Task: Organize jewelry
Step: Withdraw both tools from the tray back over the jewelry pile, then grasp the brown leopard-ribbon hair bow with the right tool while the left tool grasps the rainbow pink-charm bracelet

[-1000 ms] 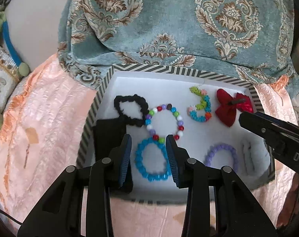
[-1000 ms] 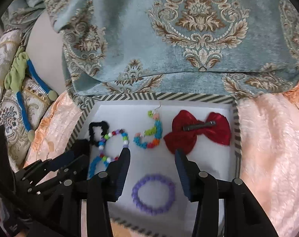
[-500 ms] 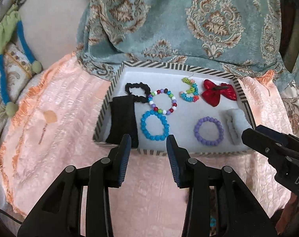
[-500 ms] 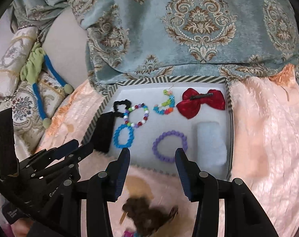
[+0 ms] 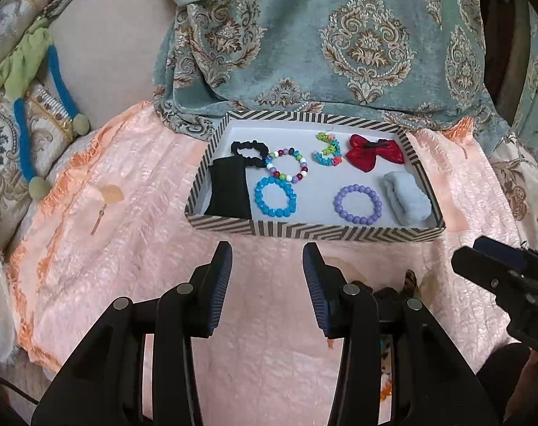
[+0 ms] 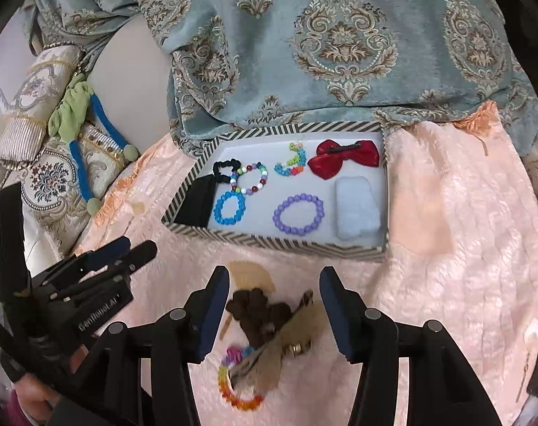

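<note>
A striped tray [image 5: 254, 228] [image 6: 269, 242] on the pink bedspread holds a blue bead bracelet [image 5: 275, 196] [image 6: 229, 208], a purple bracelet [image 5: 357, 204] [image 6: 298, 214], a multicolour bracelet [image 5: 287, 165], a bead earring [image 5: 328, 149], a red bow clip [image 5: 373, 152] [image 6: 347, 158], a black scrunchie [image 5: 249, 151], a black pouch [image 5: 230, 188] and a pale blue scrunchie [image 5: 406, 199]. My left gripper [image 5: 267, 277] is open and empty in front of the tray. My right gripper [image 6: 274, 301] is open above a brown scrunchie [image 6: 258, 310], a tan card and a rainbow bracelet [image 6: 239, 396].
A teal patterned blanket [image 5: 340, 35] hangs behind the tray. Patterned cushions with a green and blue cord [image 5: 24, 71] lie at the left. The pink bedspread [image 5: 109, 248] stretches around the tray. A small gold earring [image 5: 98, 222] lies on it at the left.
Both grippers have pulled back from over the tray towards me. The whole tray and the loose pile in front of it have come into view. Both stay open.
</note>
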`<state>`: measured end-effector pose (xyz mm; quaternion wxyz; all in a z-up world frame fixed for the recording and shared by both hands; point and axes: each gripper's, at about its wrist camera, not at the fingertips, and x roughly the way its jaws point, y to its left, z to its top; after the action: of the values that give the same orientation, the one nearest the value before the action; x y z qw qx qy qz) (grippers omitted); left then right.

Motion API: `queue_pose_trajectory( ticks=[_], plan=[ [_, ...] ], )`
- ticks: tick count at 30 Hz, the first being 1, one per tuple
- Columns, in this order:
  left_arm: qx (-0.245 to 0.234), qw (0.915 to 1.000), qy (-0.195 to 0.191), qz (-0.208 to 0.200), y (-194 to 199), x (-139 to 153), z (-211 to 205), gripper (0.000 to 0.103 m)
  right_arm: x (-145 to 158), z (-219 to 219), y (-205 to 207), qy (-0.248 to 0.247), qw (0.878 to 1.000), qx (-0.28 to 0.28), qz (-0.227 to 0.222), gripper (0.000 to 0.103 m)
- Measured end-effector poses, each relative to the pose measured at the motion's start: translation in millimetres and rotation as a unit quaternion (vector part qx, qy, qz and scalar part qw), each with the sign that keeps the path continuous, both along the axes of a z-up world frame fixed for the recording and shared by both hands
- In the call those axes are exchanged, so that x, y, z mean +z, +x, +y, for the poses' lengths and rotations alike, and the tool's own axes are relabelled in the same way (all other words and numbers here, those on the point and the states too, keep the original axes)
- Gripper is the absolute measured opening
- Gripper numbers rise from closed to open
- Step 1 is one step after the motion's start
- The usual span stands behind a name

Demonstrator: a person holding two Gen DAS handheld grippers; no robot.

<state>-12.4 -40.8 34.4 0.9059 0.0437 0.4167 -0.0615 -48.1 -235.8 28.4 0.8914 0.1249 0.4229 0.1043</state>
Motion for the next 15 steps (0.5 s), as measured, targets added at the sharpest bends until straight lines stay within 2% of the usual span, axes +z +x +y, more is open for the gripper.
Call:
queue_pose_trajectory(
  ticks=[8, 15],
  plan=[
    [0.002, 0.9997, -0.023, 0.009, -15.4, 1.3, 10.9, 0.048, -14.1, -12.1, -27.1, -0.002, 1.000, -0.011, 0.012, 0.055],
    [0.000, 0.9990, -0.031, 0.034, -13.9, -12.7, 10.9, 0.048, -49.5, -12.9, -29.5, 0.043, 0.998, -0.002, 0.054, 0.055]
  ],
)
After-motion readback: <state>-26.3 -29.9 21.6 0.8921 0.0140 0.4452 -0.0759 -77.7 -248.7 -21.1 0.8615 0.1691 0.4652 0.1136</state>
